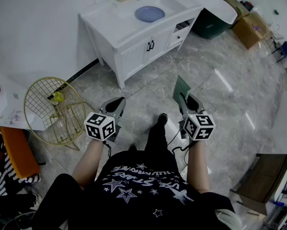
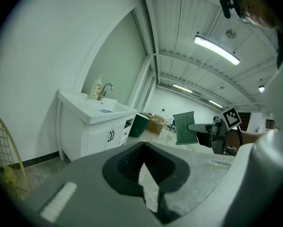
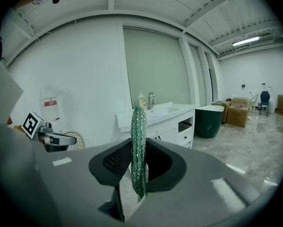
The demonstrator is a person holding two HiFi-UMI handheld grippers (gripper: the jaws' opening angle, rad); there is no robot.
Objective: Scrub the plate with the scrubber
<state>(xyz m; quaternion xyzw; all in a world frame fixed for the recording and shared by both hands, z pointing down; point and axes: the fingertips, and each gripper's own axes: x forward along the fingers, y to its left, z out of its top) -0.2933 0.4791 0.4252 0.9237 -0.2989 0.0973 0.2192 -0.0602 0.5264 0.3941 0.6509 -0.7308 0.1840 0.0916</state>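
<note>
Your right gripper (image 3: 138,186) is clamped on the green scrubber (image 3: 138,141), which stands upright and edge-on; your left gripper (image 2: 149,186) has its jaws together on nothing. The blue plate (image 1: 149,14) lies in the sink of the white vanity (image 1: 134,51) at 12 o'clock, well apart from both. This looks like the approach step: next, step up and bring the scrubber onto the plate

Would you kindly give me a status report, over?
Right gripper shut on scrubber. Left gripper shut, empty. Plate in sink, ahead, untouched. Path clear.
</note>
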